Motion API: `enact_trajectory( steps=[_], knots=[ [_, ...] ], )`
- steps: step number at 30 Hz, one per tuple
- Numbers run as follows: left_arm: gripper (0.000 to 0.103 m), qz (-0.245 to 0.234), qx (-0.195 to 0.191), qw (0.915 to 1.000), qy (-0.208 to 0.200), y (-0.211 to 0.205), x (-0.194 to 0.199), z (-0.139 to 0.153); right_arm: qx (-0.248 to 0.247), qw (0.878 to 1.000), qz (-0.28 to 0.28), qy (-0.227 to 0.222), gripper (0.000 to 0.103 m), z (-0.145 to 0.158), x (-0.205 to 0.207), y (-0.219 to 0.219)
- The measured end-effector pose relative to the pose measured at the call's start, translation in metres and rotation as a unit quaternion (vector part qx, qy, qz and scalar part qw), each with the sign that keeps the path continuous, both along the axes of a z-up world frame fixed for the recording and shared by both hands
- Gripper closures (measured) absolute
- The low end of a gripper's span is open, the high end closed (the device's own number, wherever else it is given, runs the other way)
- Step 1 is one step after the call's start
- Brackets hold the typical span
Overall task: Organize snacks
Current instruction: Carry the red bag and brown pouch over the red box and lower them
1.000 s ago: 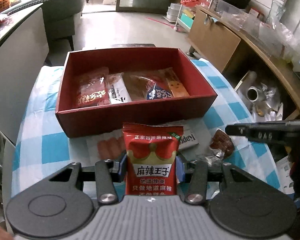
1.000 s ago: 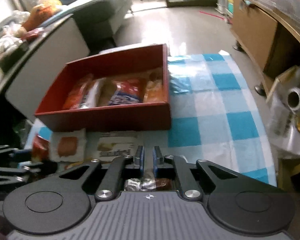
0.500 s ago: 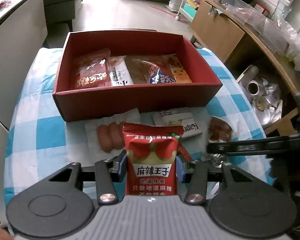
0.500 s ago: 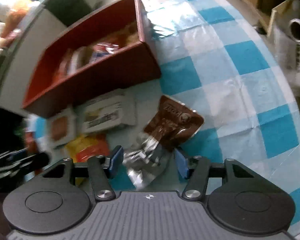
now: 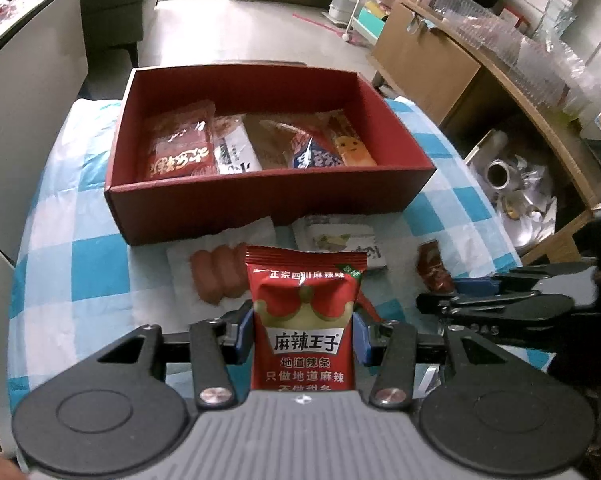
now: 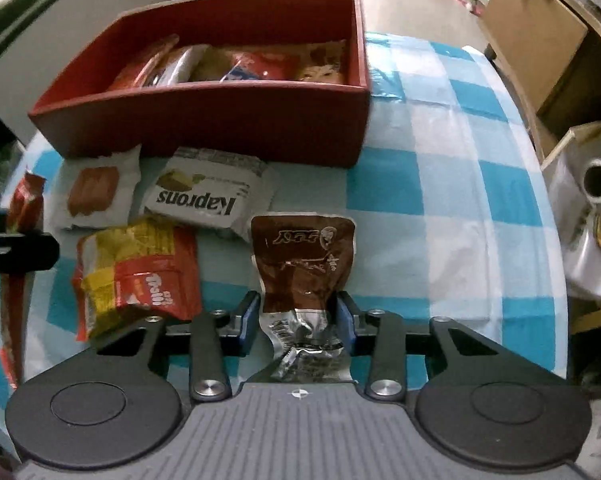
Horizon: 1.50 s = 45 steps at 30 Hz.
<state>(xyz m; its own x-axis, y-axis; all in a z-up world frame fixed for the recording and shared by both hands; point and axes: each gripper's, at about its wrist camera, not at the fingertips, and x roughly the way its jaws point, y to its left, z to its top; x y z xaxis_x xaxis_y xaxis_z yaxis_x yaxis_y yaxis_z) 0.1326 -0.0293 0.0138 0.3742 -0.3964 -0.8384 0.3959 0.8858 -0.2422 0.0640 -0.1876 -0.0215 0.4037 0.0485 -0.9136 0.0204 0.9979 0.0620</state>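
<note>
A red snack packet [image 5: 305, 320] with Chinese print stands upright in my left gripper [image 5: 303, 336], which is shut on it above the checked cloth. Ahead lies the red box [image 5: 268, 204], with several snack packets in a row inside. My right gripper [image 6: 298, 320] is down at the cloth, its jaws closing on a crinkled brown packet [image 6: 304, 256]; the blue pads meet the sides of its near end. In the left wrist view, the right gripper [image 5: 440, 296] shows side-on beside that brown packet [image 5: 432, 268].
In front of the red box [image 6: 220, 120] lie a sausage packet [image 6: 94, 192], a white Kaprons packet [image 6: 204, 200] and a yellow-red packet [image 6: 140, 276]. The blue-checked cloth [image 6: 440, 184] drops off at the right, where a foil roll [image 6: 592, 184] and a wooden cabinet [image 5: 420, 60] stand.
My right gripper went from shut to wide, sank over the brown packet and has narrowed around its near end. The left gripper kept its hold on the red packet.
</note>
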Motion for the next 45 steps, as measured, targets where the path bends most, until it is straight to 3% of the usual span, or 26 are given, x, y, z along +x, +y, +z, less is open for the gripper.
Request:
enact_trajectory(
  steps=[6, 21, 32, 34, 42, 45],
  knots=[
    [0.061, 0.012, -0.015, 0.9996, -0.022, -0.004, 0.004, 0.013, 0.051, 0.997, -0.024, -0.059, 0.061, 0.033, -0.009, -0.015],
    [0.061, 0.041, -0.004, 0.9941, -0.100, -0.022, 0.041, 0.041, 0.091, 0.987, 0.002, -0.134, 0.062, 0.076, 0.041, -0.001],
    [0.061, 0.072, 0.025, 0.9886, -0.129, -0.021, 0.087, 0.040, 0.088, 0.985, 0.002, -0.147, 0.062, 0.075, 0.094, 0.006],
    [0.061, 0.076, 0.030, 0.9881, -0.130, -0.022, 0.096, 0.038, 0.086, 0.986, 0.001, -0.144, 0.071, 0.071, 0.104, 0.005],
    [0.061, 0.081, 0.052, 0.9886, -0.116, -0.033, 0.117, 0.018, 0.085, 0.989, -0.017, -0.124, 0.072, 0.049, 0.125, -0.001],
    [0.056, 0.082, 0.064, 0.9877, -0.117, -0.036, 0.118, 0.014, 0.083, 0.989, -0.021, -0.119, 0.068, 0.046, 0.125, -0.002]
  ],
)
